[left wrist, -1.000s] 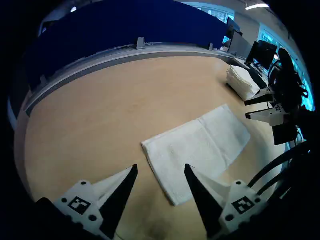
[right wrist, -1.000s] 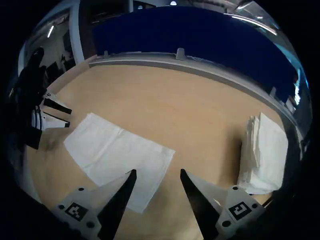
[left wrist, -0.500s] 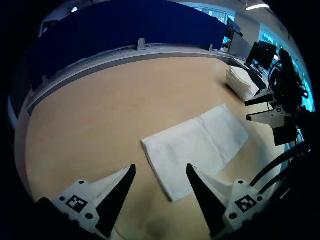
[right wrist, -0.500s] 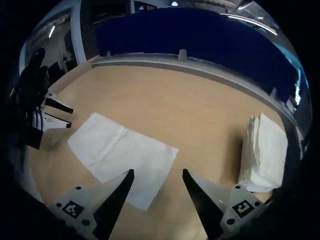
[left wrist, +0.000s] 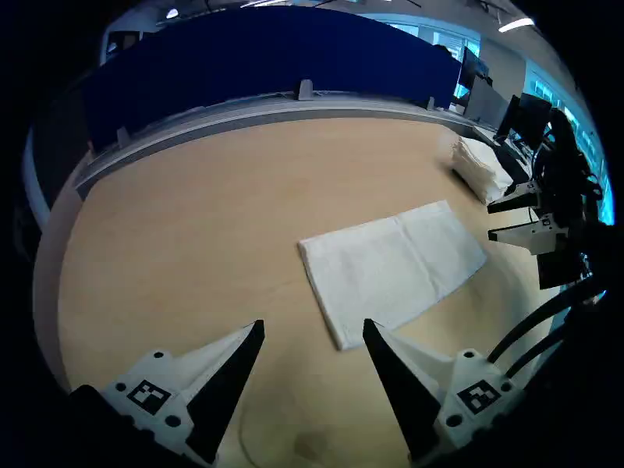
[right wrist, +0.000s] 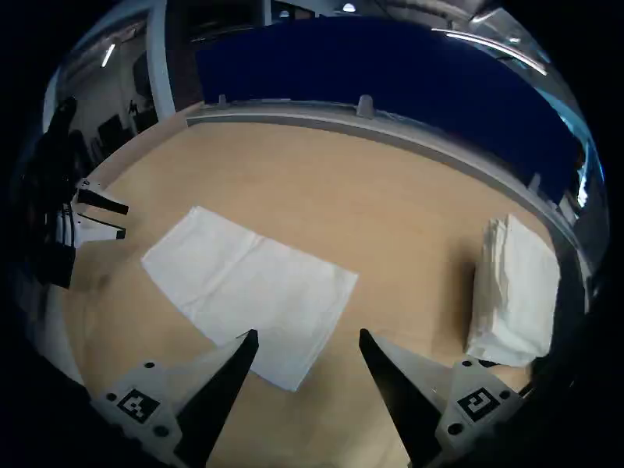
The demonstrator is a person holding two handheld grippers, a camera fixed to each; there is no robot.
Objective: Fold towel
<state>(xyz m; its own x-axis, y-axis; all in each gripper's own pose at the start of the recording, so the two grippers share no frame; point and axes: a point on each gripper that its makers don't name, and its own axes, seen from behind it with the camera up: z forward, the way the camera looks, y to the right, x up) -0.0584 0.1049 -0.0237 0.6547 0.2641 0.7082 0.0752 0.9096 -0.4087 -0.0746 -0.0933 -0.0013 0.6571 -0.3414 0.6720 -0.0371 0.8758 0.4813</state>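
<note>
A pale wooden desk [left wrist: 179, 234] runs up to a blue partition [left wrist: 257, 62], with a stack [right wrist: 515, 288] of folded towels off to my right. The towel [left wrist: 394, 261] lies flat near the middle of the desk, a crease across it. It may already be doubled, though I cannot be sure from here. I judge this to be the start of a fold, with nothing gripped yet. My left gripper [left wrist: 312, 324] hangs above one short end, fingers wide apart and empty. My right gripper [right wrist: 307, 334] is likewise spread and touching nothing, above the opposite end. Next, each must drop to a corner and pinch the cloth.
</note>
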